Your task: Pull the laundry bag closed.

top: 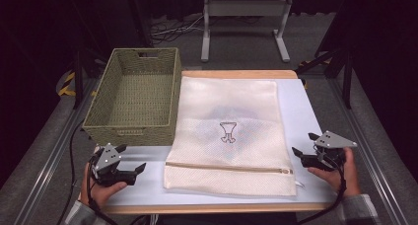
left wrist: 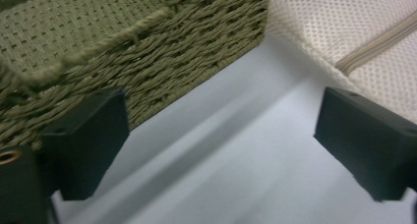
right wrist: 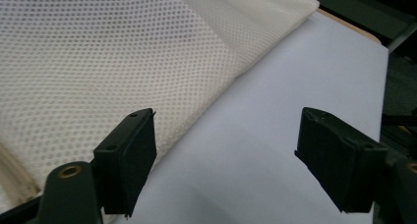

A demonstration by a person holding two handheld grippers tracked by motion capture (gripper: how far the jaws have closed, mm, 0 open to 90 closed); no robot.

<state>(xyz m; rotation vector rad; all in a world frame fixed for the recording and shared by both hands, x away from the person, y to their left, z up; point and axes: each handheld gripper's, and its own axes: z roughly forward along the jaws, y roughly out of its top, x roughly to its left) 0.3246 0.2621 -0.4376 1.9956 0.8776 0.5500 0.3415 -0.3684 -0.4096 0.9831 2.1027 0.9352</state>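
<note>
Two grippers, one mesh bag, one basket, all on one white-topped table (top: 300, 116). That is the whole count from where I stand.

The mesh laundry bag (top: 231, 131) lies flat at the centre of the table, cream-coloured, with its zipper (top: 229, 167) running across near the edge closest to the person. The zipper looks drawn shut along its length, with the pull at the 3 o'clock end. Through the mesh I can make out a faint dark outline shape in the middle of the bag; what it is I cannot tell.

The woven basket (top: 133, 96) sits at about 10 o'clock from the bag, its right wall just beside the bag's left edge. It is olive green, with handle cut-outs in its end walls, and nothing shows inside it.

The left gripper (top: 133, 167) is held at about 8 o'clock from the bag, near the basket's front corner, jaws spread wide with nothing between them. In the left gripper view only bare table lies between its jaws.

The right gripper (top: 304, 145) is held at about 4 o'clock, just off the bag's right edge, jaws likewise wide apart and holding nothing.
</note>
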